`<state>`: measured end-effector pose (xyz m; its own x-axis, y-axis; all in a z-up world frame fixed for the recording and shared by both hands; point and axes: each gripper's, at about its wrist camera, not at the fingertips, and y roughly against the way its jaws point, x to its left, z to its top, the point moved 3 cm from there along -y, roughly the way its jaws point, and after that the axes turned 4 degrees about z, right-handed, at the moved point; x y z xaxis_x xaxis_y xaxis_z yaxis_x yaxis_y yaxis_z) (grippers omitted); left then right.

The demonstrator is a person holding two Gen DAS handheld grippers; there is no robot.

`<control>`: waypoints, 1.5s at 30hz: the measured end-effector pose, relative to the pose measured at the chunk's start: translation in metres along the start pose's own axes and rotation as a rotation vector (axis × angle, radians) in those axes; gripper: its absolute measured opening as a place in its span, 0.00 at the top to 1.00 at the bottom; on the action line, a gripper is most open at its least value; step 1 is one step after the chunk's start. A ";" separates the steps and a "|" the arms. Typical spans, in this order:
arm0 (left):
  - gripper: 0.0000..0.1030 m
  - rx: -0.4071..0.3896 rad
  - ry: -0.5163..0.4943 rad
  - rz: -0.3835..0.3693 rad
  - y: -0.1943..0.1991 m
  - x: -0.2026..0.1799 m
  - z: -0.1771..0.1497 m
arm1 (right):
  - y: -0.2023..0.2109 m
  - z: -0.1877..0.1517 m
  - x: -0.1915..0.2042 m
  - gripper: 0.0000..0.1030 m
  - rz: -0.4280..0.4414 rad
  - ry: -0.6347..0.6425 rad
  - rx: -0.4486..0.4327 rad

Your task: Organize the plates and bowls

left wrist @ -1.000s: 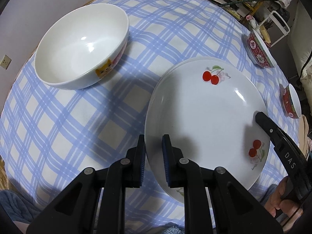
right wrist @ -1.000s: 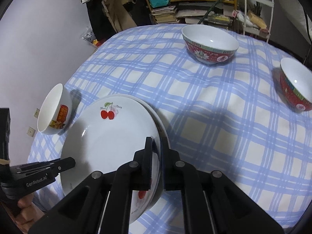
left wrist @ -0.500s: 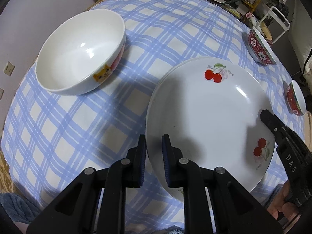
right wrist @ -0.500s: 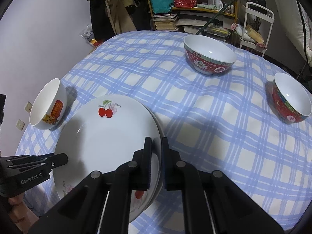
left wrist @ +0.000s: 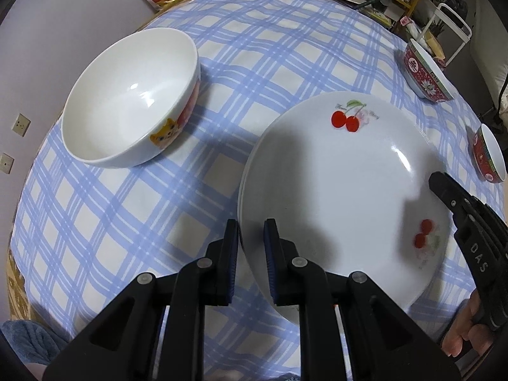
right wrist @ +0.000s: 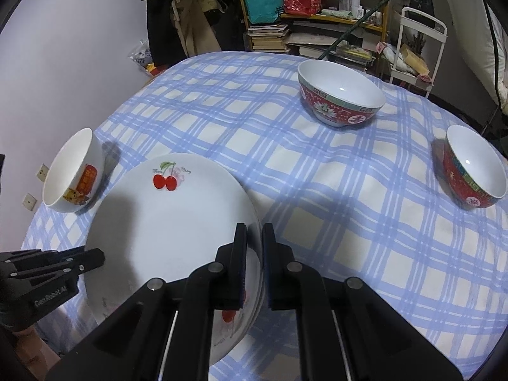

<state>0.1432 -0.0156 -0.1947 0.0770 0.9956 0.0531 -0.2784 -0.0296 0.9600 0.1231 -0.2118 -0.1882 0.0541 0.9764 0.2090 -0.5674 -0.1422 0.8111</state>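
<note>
A white plate with cherry prints (left wrist: 343,190) (right wrist: 168,222) sits at the near edge of the worktop (left wrist: 270,47) (right wrist: 317,206), lying on top of at least one more plate whose rim shows just beneath it on the left side in the left wrist view. Both grippers hold this top plate by its rim from opposite sides. The left gripper (left wrist: 250,244) (right wrist: 95,258) has its jaws narrowed on the near-left rim, one blue pad above the plate and one outside it, so the rim runs between them. The right gripper (right wrist: 254,247) (left wrist: 436,182) has its jaws drawn almost together on the near-right rim, with the plate edge pinched between the pads. Whether the plate is lifted clear of the one below or only rests on it cannot be told. A pair of red cherries is printed at the far side of the plate and another at the near side by the right gripper. Beyond the plates to the left, well apart from them, a white bowl with a cartoon print (left wrist: 133,108) (right wrist: 74,173) stands upright on the blue and white checked cloth (left wrist: 127,209) (right wrist: 222,111). Farther off to the right stand two red patterned bowls, the larger one (right wrist: 341,96) (left wrist: 425,76) toward the back of the worktop and the smaller one (right wrist: 474,166) (left wrist: 489,155) near the right edge, apart from each other. A person's fingers (left wrist: 457,333) show behind the right gripper's handle. Past the worktop, cluttered shelves with books (right wrist: 270,35) stand against the wall.
</note>
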 end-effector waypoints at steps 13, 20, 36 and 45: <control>0.82 -0.008 0.002 0.011 0.002 0.002 0.001 | -0.003 -0.001 -0.003 0.91 0.004 -0.017 0.008; 0.82 -0.033 0.007 0.027 0.010 0.006 0.002 | -0.003 -0.002 -0.003 0.91 0.004 -0.020 0.015; 0.68 -0.192 -0.025 0.102 0.075 0.056 0.030 | 0.028 0.016 0.029 0.90 0.039 0.056 -0.019; 0.38 -0.198 0.101 0.141 0.074 0.119 0.047 | 0.022 0.043 0.077 0.35 0.088 0.111 -0.025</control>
<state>0.1772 0.0961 -0.1044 -0.0687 0.9870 0.1455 -0.4625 -0.1607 0.8719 0.1503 -0.1466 -0.1304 -0.0873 0.9725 0.2158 -0.5866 -0.2253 0.7779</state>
